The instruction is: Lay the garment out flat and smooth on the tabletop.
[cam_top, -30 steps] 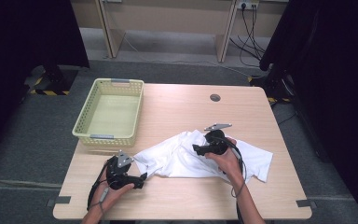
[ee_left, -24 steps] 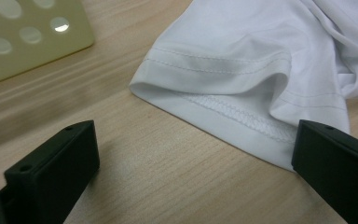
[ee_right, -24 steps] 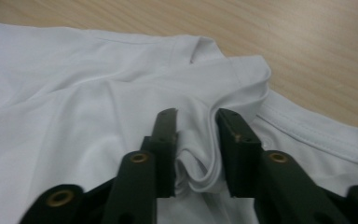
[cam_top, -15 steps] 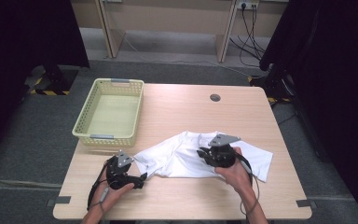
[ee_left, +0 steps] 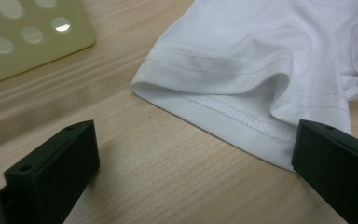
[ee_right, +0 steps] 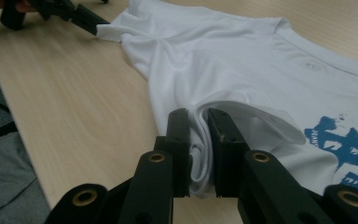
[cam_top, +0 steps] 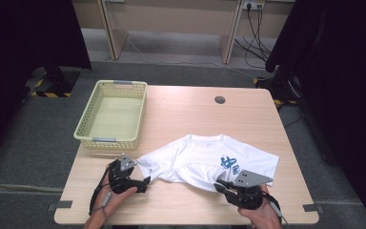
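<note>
T-shirt (cam_top: 205,160), white with a blue print, lies rumpled across the near half of the table (cam_top: 181,114), not folded or laid flat. Basket (cam_top: 112,114) at the far left holds nothing yet, so most of the work looks left. Right gripper (ee_right: 199,140) has just closed its jaws and pinches a bunched fold of the shirt's near edge. Left gripper (ee_left: 191,154) sits with jaws spread wide, one jaw at the sleeve hem, nothing gripped. Left-side grab looks due next.
</note>
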